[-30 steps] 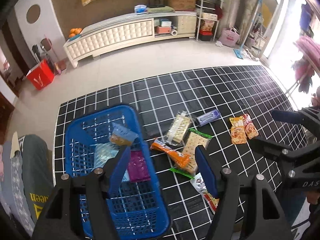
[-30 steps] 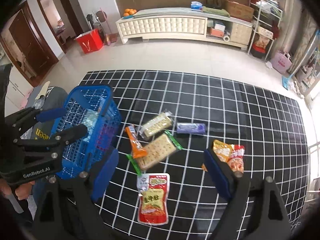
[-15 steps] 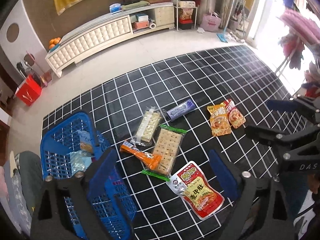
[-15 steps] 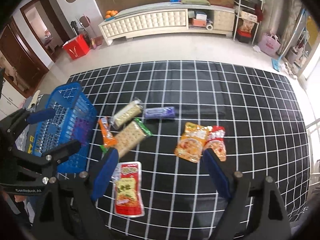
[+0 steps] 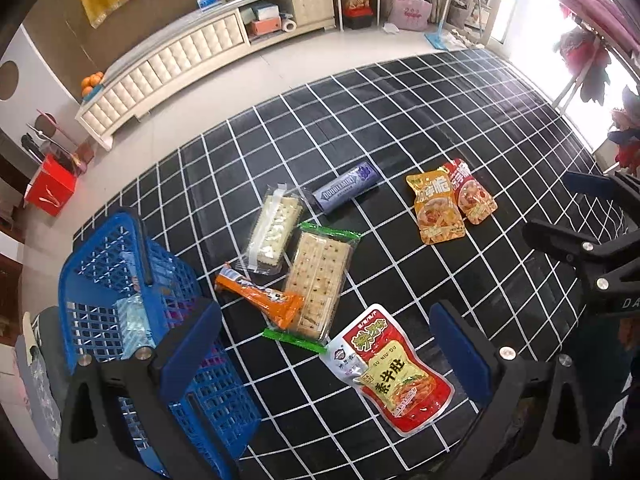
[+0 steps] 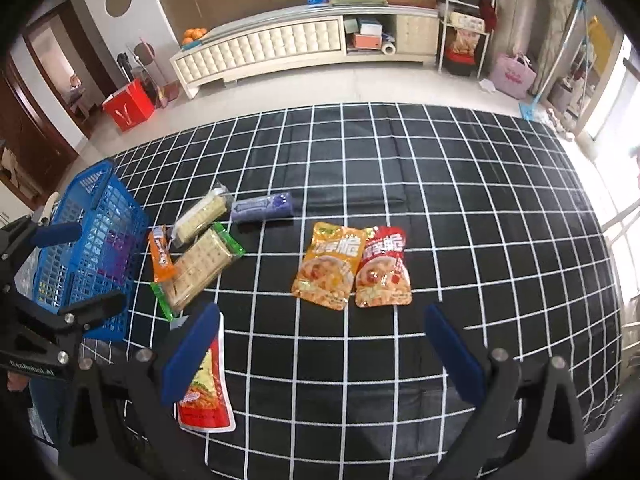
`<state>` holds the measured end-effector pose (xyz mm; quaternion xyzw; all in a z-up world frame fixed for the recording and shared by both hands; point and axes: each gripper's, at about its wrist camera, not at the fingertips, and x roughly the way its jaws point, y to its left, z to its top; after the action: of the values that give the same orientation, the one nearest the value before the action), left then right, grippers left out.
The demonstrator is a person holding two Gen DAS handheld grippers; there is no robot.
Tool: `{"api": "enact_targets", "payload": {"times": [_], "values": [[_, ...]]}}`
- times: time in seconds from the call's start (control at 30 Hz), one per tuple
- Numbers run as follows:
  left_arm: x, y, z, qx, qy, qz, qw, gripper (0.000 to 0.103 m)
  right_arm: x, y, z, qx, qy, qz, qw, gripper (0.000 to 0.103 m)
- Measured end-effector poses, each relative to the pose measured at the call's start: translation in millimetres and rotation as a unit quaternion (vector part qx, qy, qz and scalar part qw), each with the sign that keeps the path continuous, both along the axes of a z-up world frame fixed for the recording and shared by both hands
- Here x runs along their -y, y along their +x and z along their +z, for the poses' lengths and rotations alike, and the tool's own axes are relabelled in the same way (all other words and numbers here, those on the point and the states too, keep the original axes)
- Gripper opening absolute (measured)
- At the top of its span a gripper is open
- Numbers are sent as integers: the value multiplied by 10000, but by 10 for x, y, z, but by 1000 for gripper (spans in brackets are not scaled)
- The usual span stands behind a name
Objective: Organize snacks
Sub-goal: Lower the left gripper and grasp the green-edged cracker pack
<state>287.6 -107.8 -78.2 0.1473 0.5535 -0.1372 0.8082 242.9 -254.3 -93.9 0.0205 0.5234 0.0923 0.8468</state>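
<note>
- The left gripper [image 5: 326, 344] hangs above the black grid mat [image 5: 420, 128] with its blue-padded jaws spread wide and nothing between them.
- The right gripper [image 6: 320, 350] is likewise spread wide and empty, poised over the mat's near edge.
- Nearest the person lies a red pouch with yellow lettering [image 5: 394, 372], flat on the mat; in the right wrist view the right gripper's left finger covers part of it.
- Just beyond it sits a green-ended cracker pack [image 5: 320, 280], lying flat at a slant.
- An orange snack stick [image 5: 260, 294] rests beside the cracker pack, its wider end overlapping the pack's near corner.
- A clear pack of pale sandwich crackers [image 5: 274, 230] lies next to the green-ended pack, on its far side.
- A purple gum pack [image 5: 346, 192] lies a little further out, close to the clear pack's far end.
- Off to the right, well apart from that cluster, a yellow-orange pouch [image 6: 330, 266] and a red pouch [image 6: 384, 268] lie side by side, edges touching or slightly overlapping.
- At the mat's left edge stands a blue plastic basket [image 5: 100, 248], already holding a few packets, one purple and one pale; the rest cannot be made out through the lattice.
- Beyond the mat comes pale tiled floor, then a red box [image 6: 128, 104] and a long white tufted cabinet [image 6: 280, 46] against the brown wall, with oranges [image 6: 195, 34] at its left end.
</note>
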Motion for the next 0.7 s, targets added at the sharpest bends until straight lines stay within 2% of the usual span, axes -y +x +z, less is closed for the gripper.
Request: {"api": "enact_targets", "payload": {"times": [0.17,0.3,0.43,0.53,0.67,0.7], "values": [[107,44,-169,-186,168,-406,9989,103,10,29,-130,-11,257,88,9996,103],[126,122,-288,-273,88,-424,9987,103,-19,110,-251,-34,273,208,9994,103],[180,243,-404,-357,449,-481,9972,103,-43,266,-398,-125,377,299,9988,103],[209,354,-461,-470,504,-465,9965,103,-34,336,-499,-87,542,331,9979,103],[323,469,-648,-568,854,-653,9926,103,24,379,-618,-166,737,310,9967,103],[346,495,-707,-615,887,-692,9918,99,41,381,-627,-171,727,310,9967,103]]}}
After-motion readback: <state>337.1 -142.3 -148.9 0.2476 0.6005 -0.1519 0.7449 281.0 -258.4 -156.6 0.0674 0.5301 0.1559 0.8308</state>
